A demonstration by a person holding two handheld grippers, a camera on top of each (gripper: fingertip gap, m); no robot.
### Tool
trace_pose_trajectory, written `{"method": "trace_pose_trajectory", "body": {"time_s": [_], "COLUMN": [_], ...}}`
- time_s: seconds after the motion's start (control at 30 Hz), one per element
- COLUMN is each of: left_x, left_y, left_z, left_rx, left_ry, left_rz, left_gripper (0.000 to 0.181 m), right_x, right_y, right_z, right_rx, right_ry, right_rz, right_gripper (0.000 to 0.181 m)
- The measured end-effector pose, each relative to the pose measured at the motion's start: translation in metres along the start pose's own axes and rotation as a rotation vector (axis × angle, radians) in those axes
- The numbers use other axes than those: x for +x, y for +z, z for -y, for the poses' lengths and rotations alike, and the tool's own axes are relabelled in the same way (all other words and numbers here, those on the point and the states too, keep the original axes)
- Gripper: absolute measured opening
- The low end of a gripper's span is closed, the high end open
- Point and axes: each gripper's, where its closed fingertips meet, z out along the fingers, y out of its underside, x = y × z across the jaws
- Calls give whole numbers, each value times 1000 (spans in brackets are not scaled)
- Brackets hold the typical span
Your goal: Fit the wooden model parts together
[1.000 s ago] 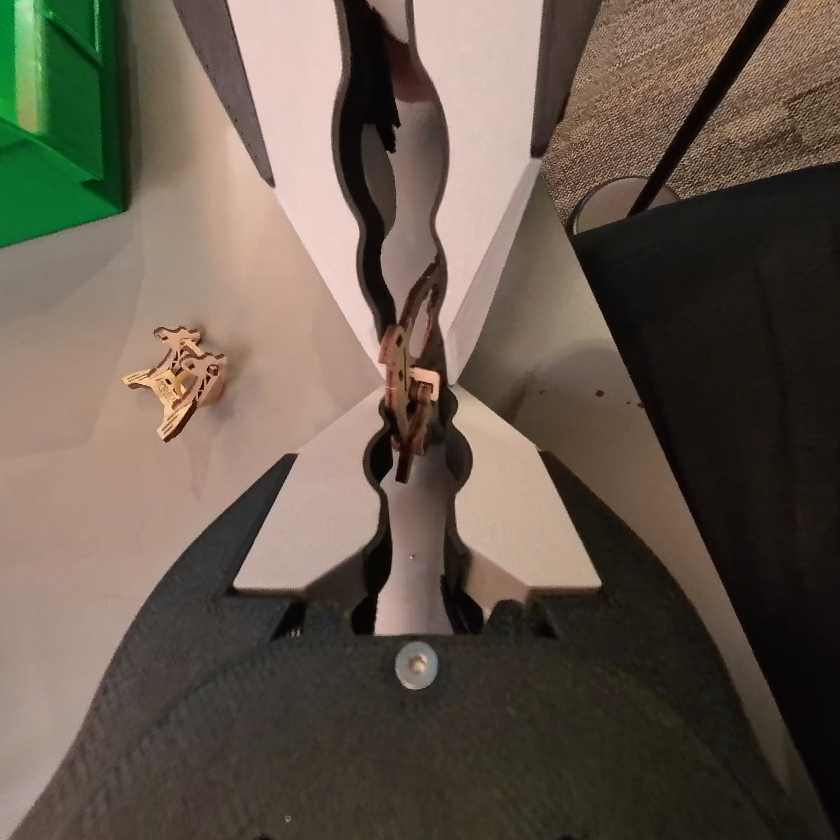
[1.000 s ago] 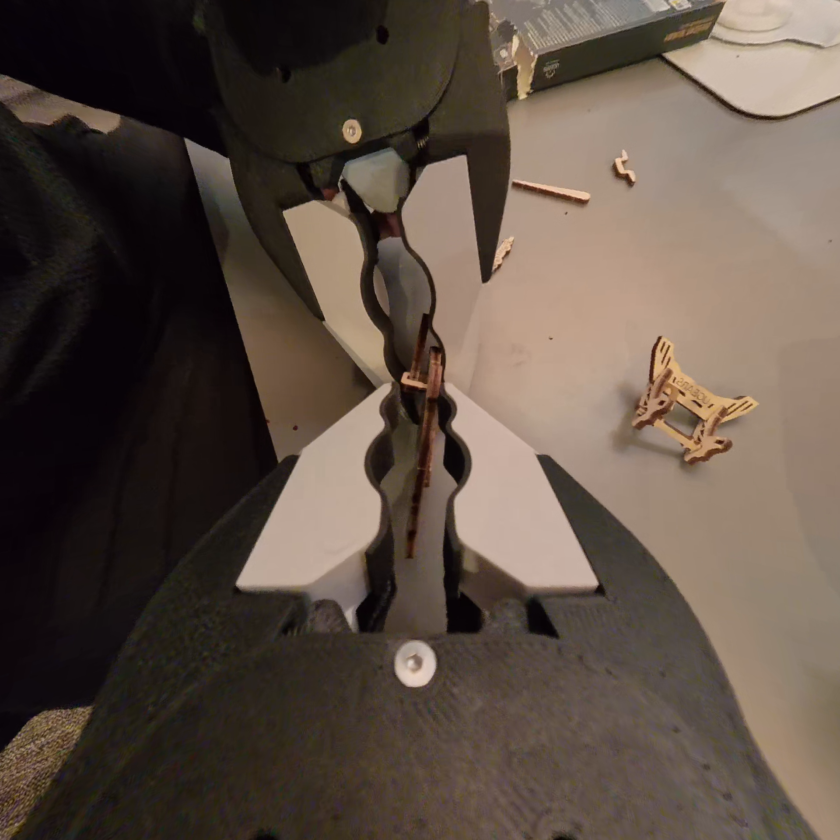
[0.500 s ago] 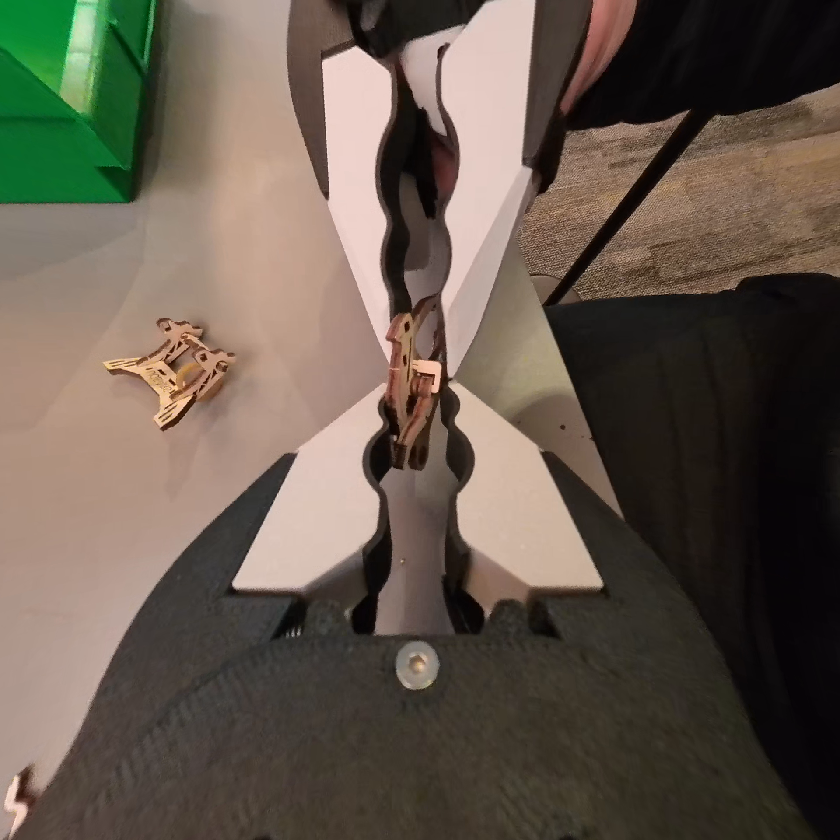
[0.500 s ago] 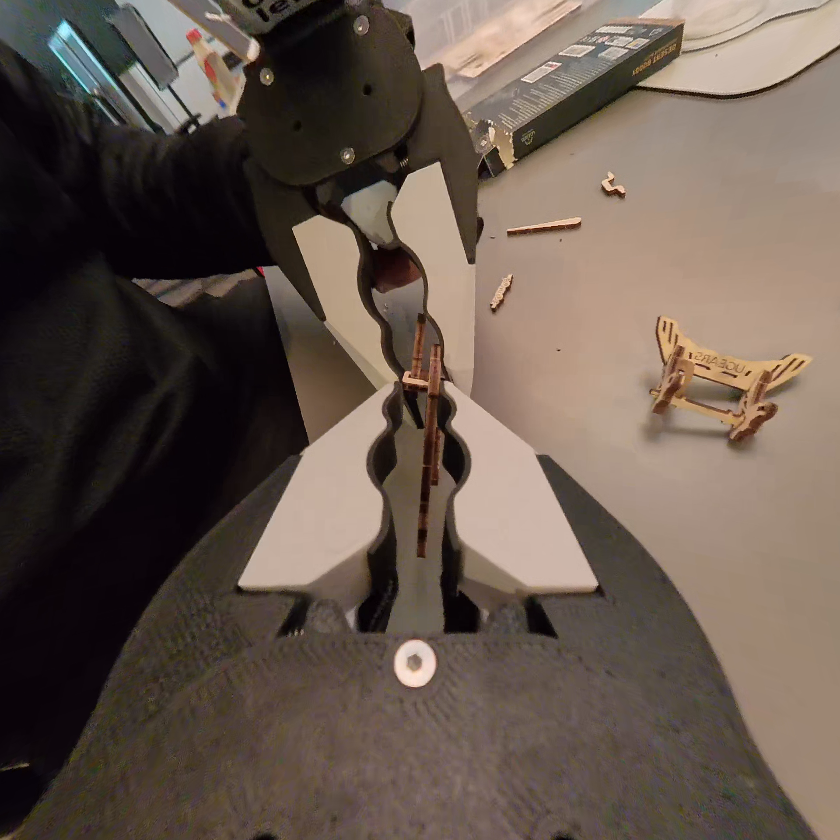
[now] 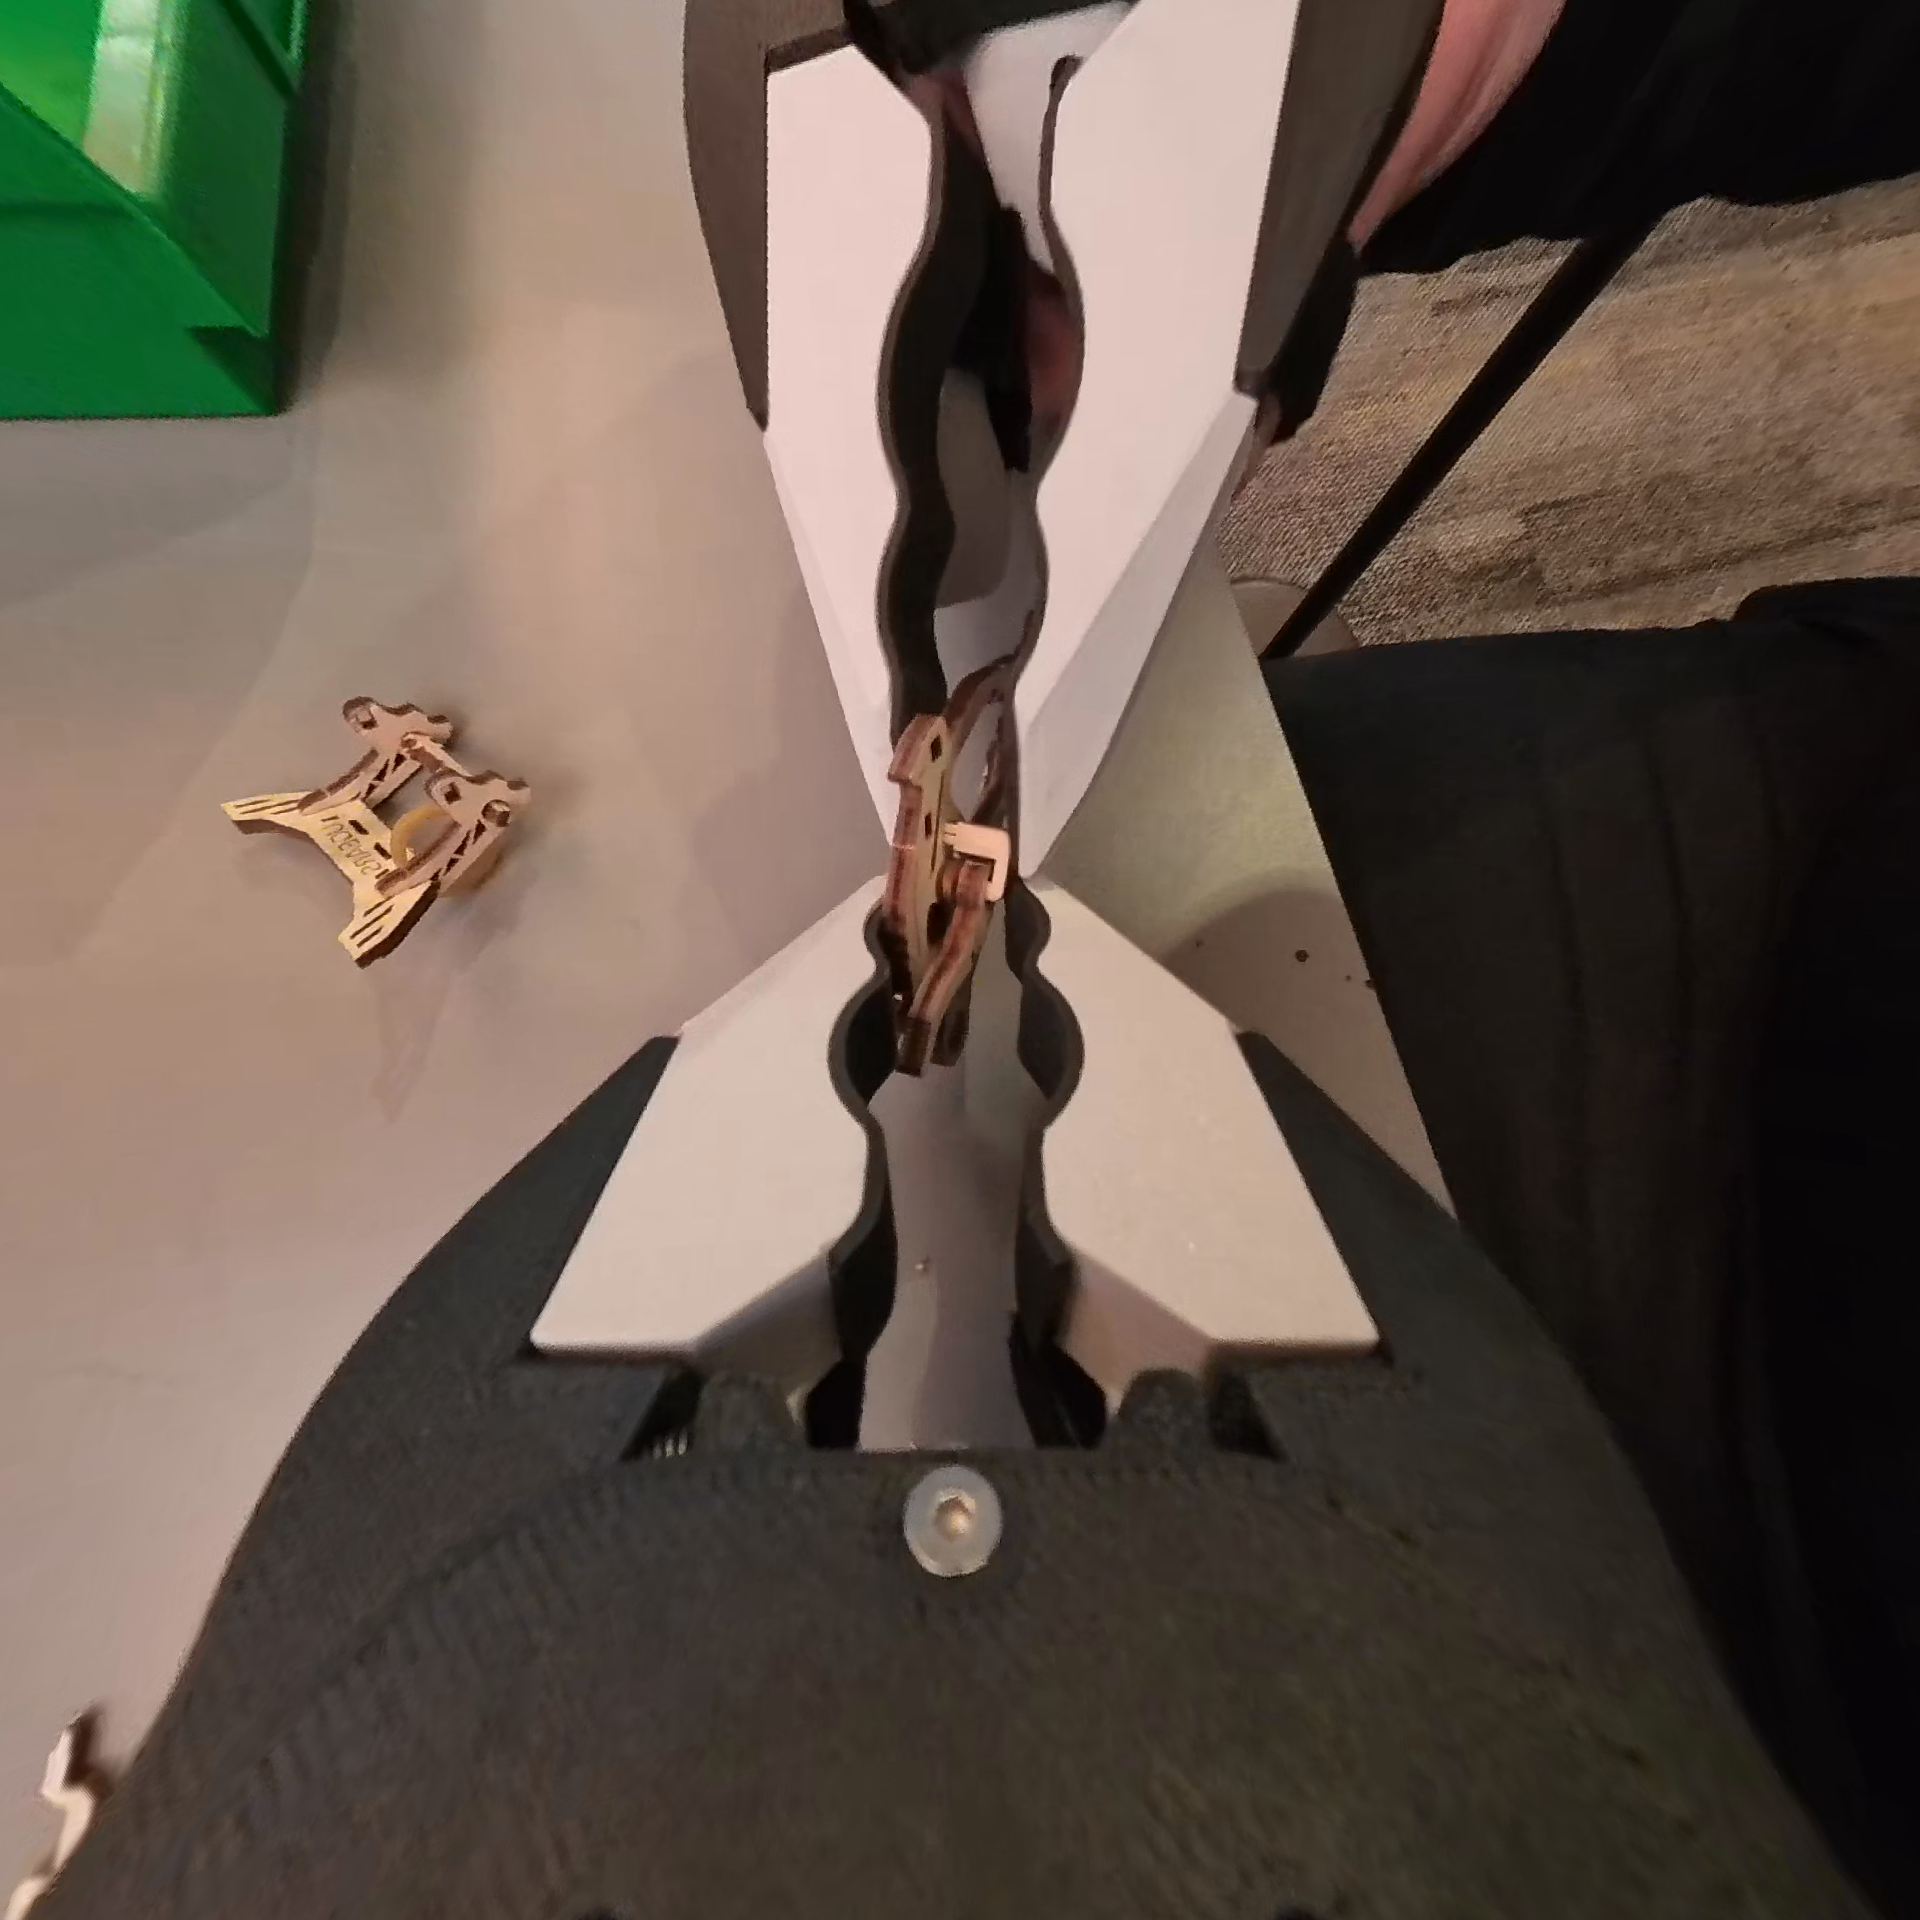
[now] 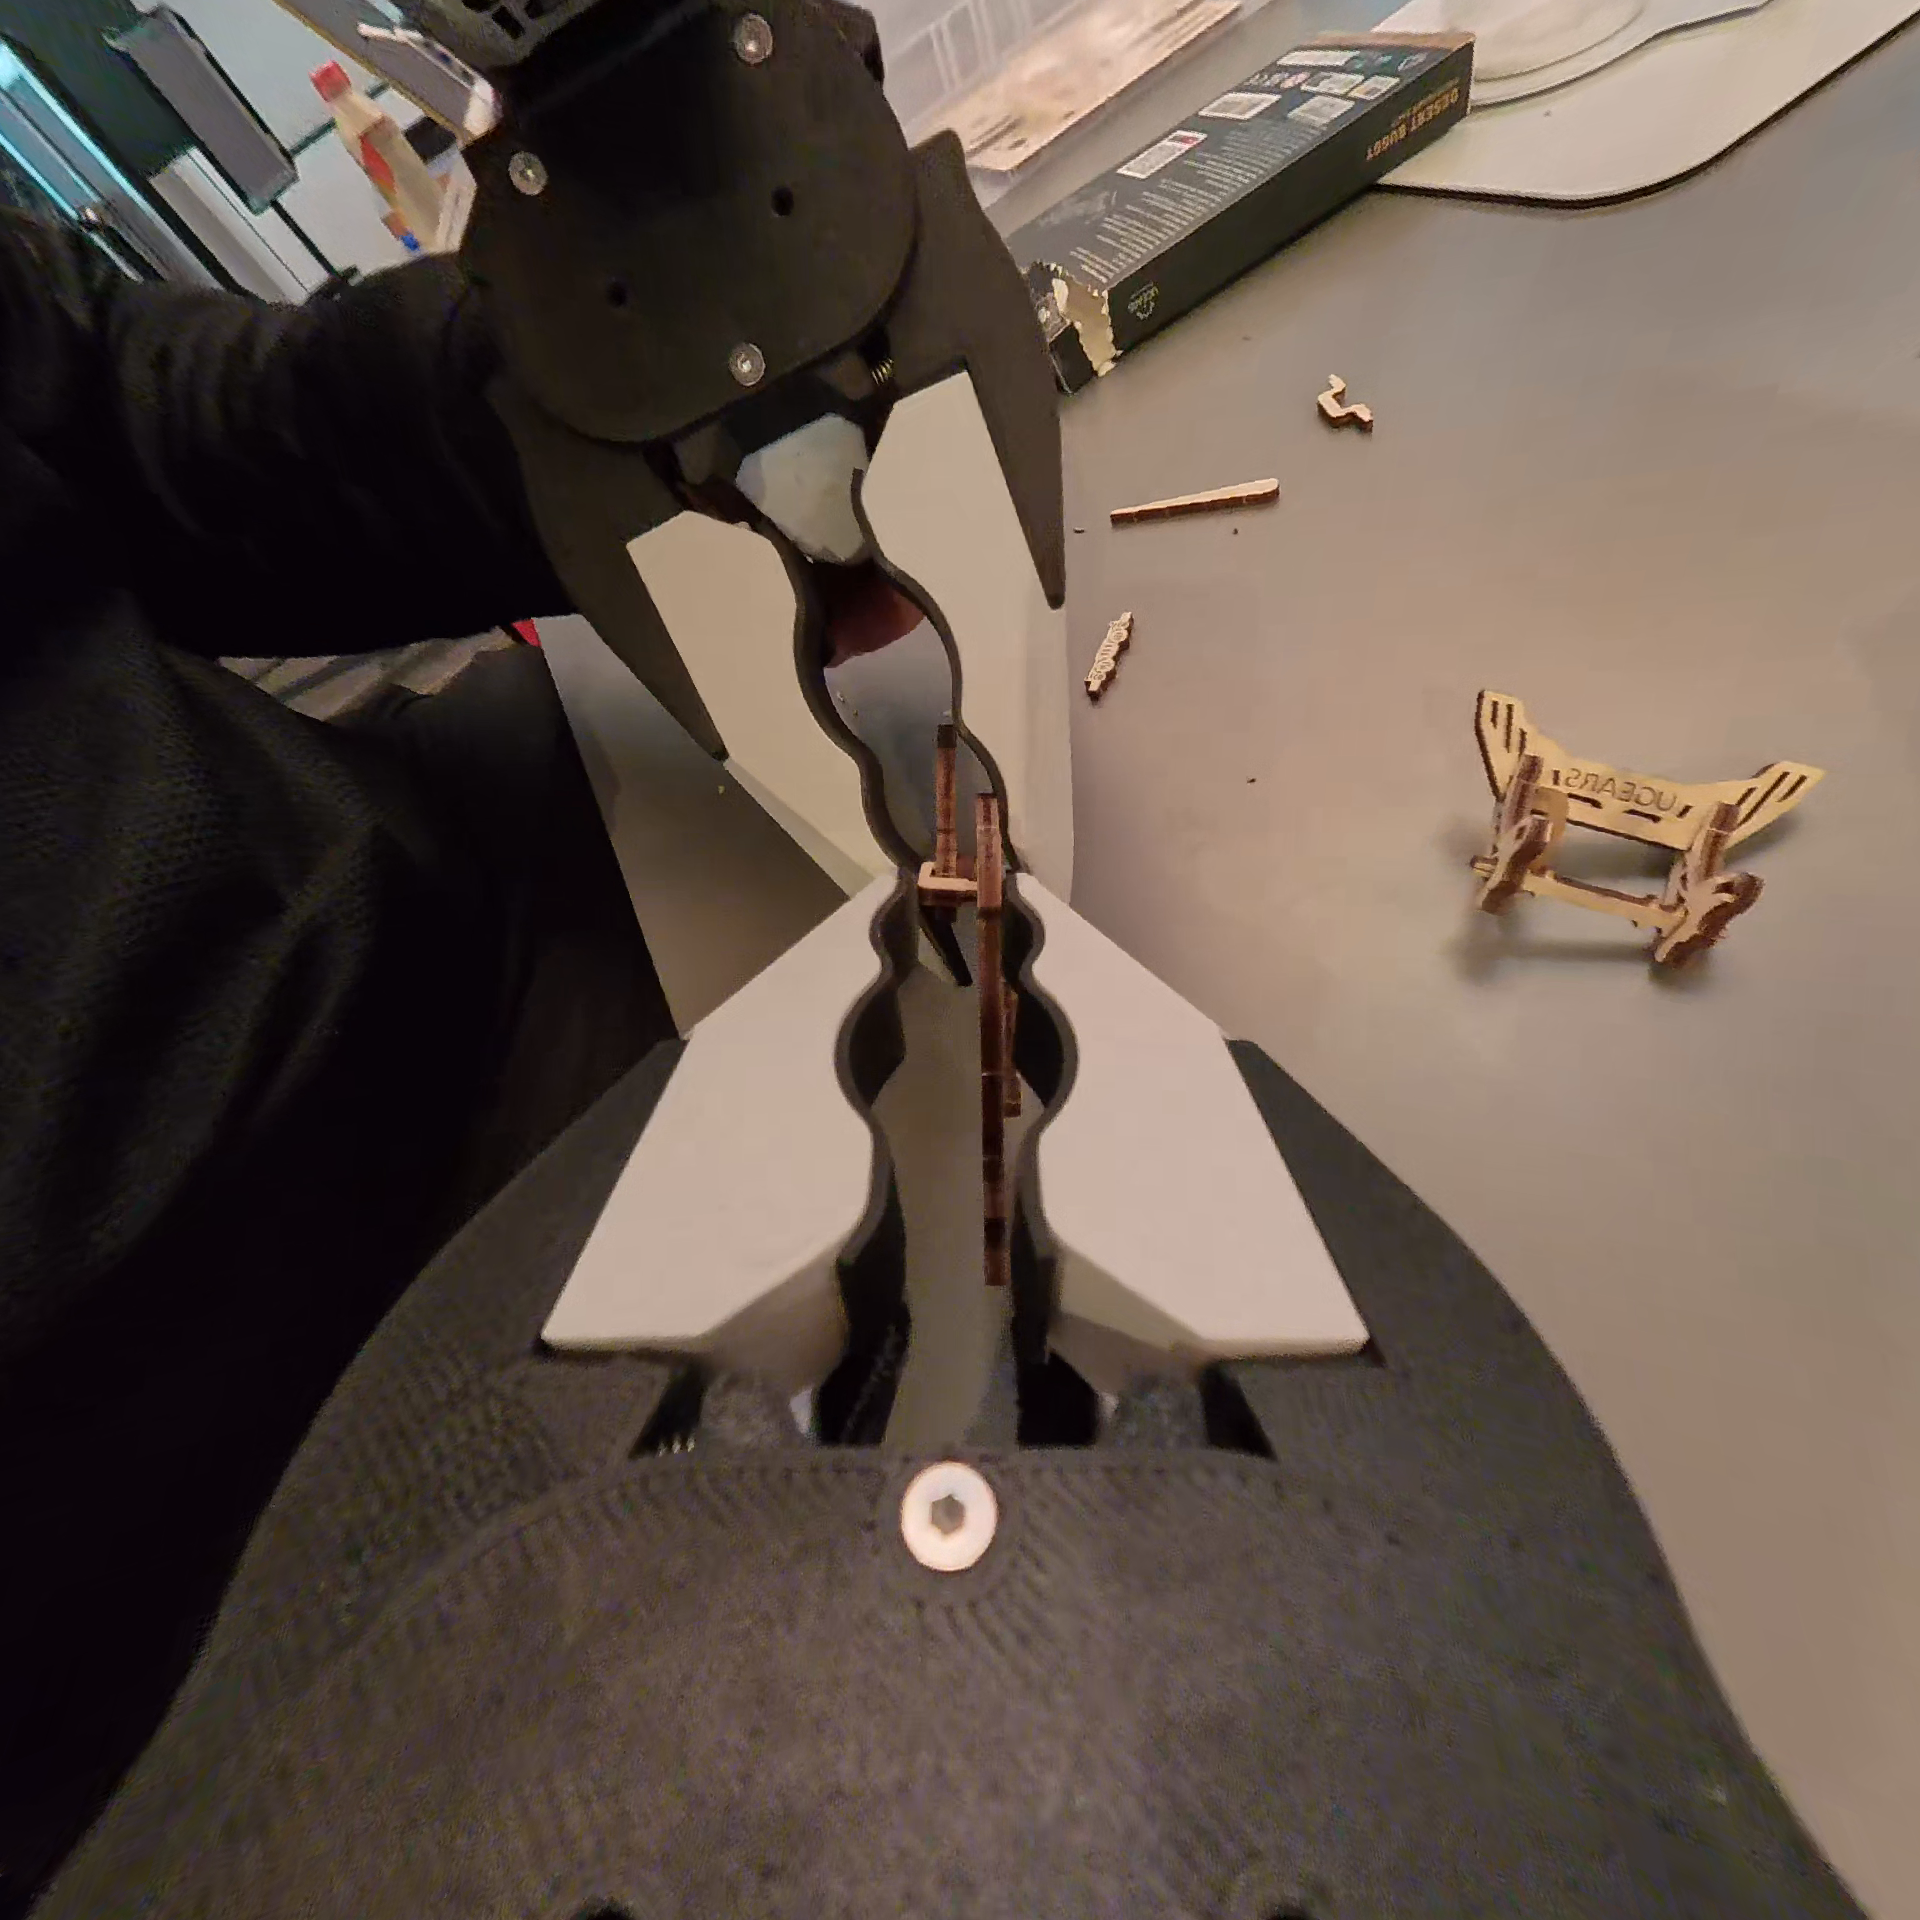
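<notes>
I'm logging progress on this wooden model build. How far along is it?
Done: one small sub-assembly stands built on the table. In hand: left gripper and right gripper meet tip to tip, pinching flat wooden parts joined by a pale peg. Left: three loose pieces lie unused beyond.

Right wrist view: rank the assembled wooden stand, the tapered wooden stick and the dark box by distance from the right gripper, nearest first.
From the right gripper:
1. Assembled wooden stand, on the table to its right.
2. Tapered wooden stick, farther back.
3. Dark box, at the table's far side.
</notes>
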Motion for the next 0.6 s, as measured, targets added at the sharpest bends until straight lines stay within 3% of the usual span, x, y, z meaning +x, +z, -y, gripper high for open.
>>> {"method": "trace_pose_trajectory", "body": {"time_s": [0.6], "left_x": [4], "left_y": [3], "left_z": [-1], "left_rx": [-35], "left_ry": [58], "left_rz": [-10], "left_gripper": [14], "right_x": [-2], "right_y": [-1], "right_z": [-5], "right_rx": [-36], "right_ry": [-57], "right_rz": [9], "right_gripper": [11]}}
